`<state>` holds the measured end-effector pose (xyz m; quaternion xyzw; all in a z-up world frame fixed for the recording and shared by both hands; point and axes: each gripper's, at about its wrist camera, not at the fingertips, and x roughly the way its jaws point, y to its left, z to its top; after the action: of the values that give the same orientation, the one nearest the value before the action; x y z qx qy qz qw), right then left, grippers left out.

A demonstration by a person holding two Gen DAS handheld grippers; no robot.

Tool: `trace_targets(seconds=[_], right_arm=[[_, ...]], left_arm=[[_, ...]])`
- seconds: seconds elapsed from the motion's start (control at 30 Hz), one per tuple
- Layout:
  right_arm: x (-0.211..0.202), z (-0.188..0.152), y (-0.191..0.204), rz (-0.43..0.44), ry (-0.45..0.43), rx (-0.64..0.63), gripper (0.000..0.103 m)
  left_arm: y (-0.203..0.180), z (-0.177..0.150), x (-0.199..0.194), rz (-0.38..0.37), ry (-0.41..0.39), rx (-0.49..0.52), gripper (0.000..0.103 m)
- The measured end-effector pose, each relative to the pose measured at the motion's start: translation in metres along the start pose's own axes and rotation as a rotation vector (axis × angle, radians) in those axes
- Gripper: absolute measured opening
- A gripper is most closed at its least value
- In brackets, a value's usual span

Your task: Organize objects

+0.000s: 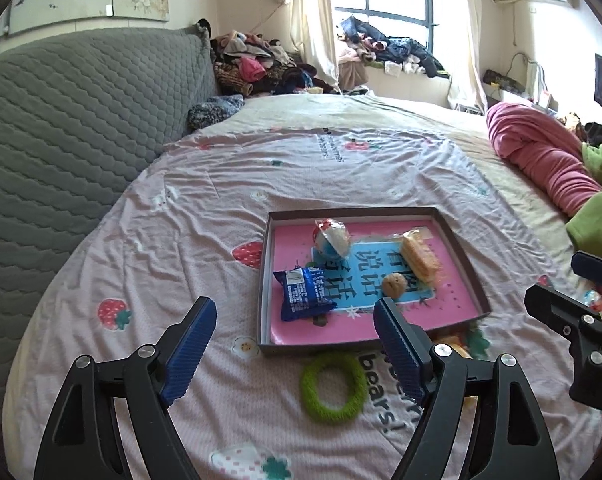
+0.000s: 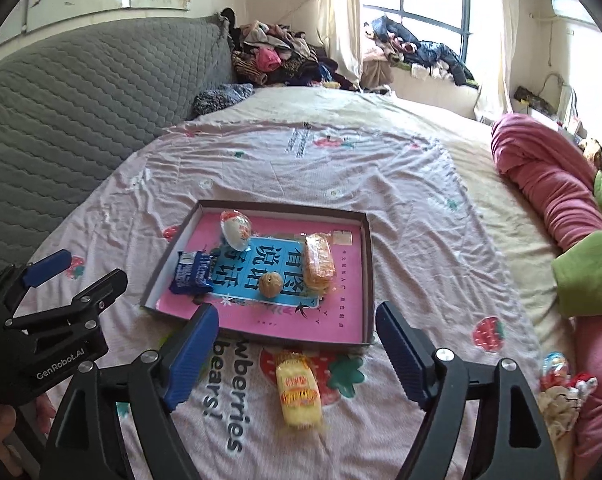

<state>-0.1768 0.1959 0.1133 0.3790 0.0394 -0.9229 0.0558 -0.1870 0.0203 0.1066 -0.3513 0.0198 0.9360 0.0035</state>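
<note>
A shallow box (image 1: 465,256) (image 2: 367,264) with a pink and blue bottom lies on the bed. In it are a blue snack packet (image 1: 303,294) (image 2: 193,272), a foil egg (image 1: 332,236) (image 2: 236,227), a walnut (image 1: 393,284) (image 2: 270,284) and a yellow wafer pack (image 1: 419,256) (image 2: 319,264). A green ring (image 1: 333,386) lies on the sheet in front of the box. My left gripper (image 1: 295,334) is open and empty above the ring. A yellow cake pack (image 2: 299,390) lies before the box, between the fingers of my open, empty right gripper (image 2: 297,334).
A grey quilted headboard (image 1: 61,128) stands at the left. A pink blanket (image 2: 549,184) and green cloth (image 2: 589,276) lie on the right. Small wrapped items (image 2: 561,380) sit at the right edge. Clothes (image 1: 261,64) pile up at the back.
</note>
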Motion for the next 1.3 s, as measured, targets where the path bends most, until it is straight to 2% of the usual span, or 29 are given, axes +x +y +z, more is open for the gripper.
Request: trace_targets(seconds=[0.5, 0.8, 0.9, 1.3], right_arm=[[-0.102, -0.018, 0.003, -0.017, -0.065, -0.003, 0.085], [-0.139, -0.028, 0.003, -0.015, -0.096, 0.000, 0.090], [-0.146, -0.033, 0.005, -0.008, -0.095, -0.004, 0.096], [-0.140, -0.071, 0.007, 0.000, -0.048, -0.010, 0.096]], left_arm=[[-0.009, -0.010, -0.103, -0.013, -0.065, 0.024, 0.083], [-0.013, -0.022, -0.145, -0.010, -0.087, 0.032, 0.083], [-0.013, -0.028, -0.153, -0.012, -0.089, 0.031, 0.083], [-0.010, -0.073, -0.151, -0.021, -0.047, 0.019, 0.083]])
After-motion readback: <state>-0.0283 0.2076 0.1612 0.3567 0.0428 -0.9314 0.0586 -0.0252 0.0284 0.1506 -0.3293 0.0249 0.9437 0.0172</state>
